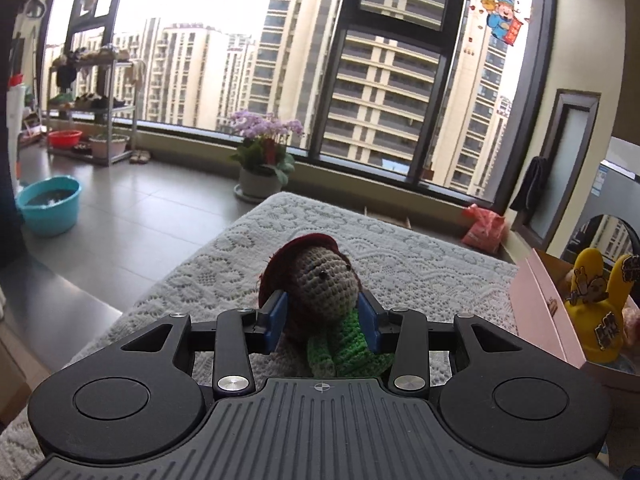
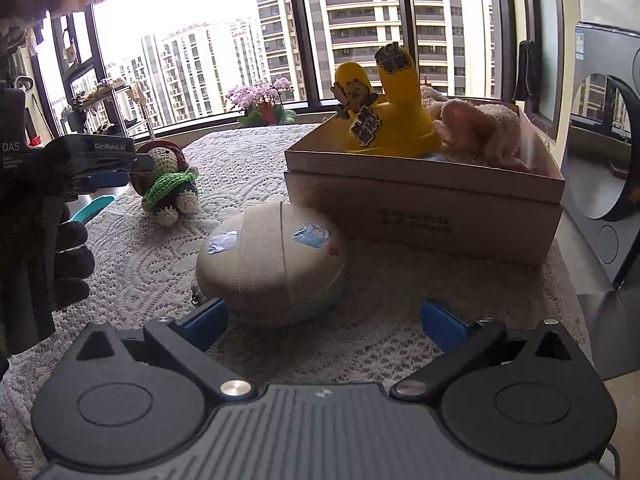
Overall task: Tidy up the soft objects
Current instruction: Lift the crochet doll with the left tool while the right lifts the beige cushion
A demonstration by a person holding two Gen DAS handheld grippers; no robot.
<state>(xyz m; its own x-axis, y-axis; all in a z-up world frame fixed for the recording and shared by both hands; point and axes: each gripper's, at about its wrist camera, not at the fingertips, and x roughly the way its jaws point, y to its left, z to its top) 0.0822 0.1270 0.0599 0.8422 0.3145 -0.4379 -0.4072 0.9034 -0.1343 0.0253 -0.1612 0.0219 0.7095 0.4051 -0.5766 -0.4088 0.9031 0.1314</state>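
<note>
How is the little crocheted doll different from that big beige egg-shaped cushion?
The crocheted doll is small, knitted in green, tan and dark red; the beige cushion is much larger, smooth-clothed, with stickers on top. The left gripper grips the doll's head, while the cushion lies untouched before the open right gripper. Both are on the lace tablecloth, outside the box.

"DAS", "GenRobot.AI" on left gripper (image 2: 138,164) body; box (image 2: 420,216) print illegible.

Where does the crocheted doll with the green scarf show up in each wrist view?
Left wrist: crocheted doll at lower centre, clamped between the left gripper pads.
Right wrist: the doll at left of centre, on the lace cloth, held by the left gripper.
Shared landmark: yellow plush in the pink box.
</note>
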